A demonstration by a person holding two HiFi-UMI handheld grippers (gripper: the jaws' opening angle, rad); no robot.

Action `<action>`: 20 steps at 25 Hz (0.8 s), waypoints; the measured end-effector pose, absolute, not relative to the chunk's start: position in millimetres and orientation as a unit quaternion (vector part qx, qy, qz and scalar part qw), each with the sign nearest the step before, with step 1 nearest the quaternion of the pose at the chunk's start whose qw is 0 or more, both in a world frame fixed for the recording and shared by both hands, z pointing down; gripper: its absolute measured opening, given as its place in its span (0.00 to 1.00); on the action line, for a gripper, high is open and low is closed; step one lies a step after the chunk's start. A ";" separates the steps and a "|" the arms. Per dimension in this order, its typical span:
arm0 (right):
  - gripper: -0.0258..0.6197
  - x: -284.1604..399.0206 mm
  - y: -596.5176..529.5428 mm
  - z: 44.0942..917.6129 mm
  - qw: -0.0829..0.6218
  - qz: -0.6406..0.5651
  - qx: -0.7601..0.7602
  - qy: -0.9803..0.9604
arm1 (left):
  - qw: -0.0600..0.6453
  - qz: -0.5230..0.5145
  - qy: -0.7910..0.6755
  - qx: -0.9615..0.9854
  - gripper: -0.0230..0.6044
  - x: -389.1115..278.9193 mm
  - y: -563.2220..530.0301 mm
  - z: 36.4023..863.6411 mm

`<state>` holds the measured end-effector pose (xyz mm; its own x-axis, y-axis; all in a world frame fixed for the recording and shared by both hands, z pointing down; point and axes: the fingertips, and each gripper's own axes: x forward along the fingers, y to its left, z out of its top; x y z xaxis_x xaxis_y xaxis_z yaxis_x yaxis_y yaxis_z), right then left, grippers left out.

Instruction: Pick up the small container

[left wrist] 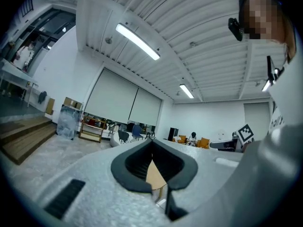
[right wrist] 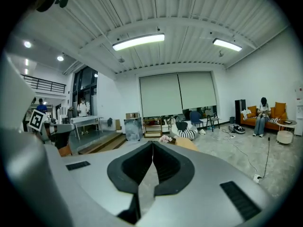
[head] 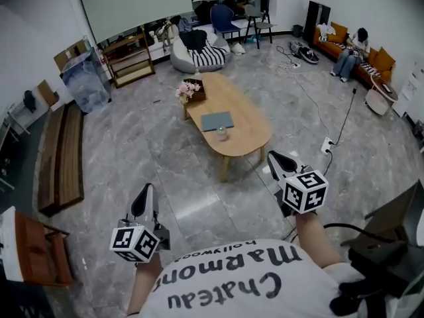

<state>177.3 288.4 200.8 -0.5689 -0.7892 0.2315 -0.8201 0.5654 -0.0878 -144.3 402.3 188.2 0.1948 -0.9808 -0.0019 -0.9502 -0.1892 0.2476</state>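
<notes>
The small container, a clear jar, stands on the oval wooden table near its front end, beside a grey flat pad. Both grippers hang in the air well short of the table, over the floor. My left gripper is at the lower left, with its dark pads meeting at the tips and nothing between them. My right gripper is closer to the table's front right, shut and empty. The table's near end shows just beyond the right jaws. The jar itself does not show in either gripper view.
A box of flowers sits at the table's far end. Cables and a power strip lie on the floor to the right. A person sits on an orange sofa. Wooden benches, a shelf and a striped beanbag stand further off.
</notes>
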 end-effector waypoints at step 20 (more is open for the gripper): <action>0.06 175.4 178.0 298.4 0.144 0.186 0.445 -0.864 | 0.165 -0.044 -0.585 0.793 0.06 -102.1 245.5 245.8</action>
<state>175.4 178.0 298.4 -0.5619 -0.7156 0.4150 -0.8231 0.5339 -0.1937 -102.1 245.5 245.8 0.3107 -0.9424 0.1240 -0.9135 -0.2600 0.3128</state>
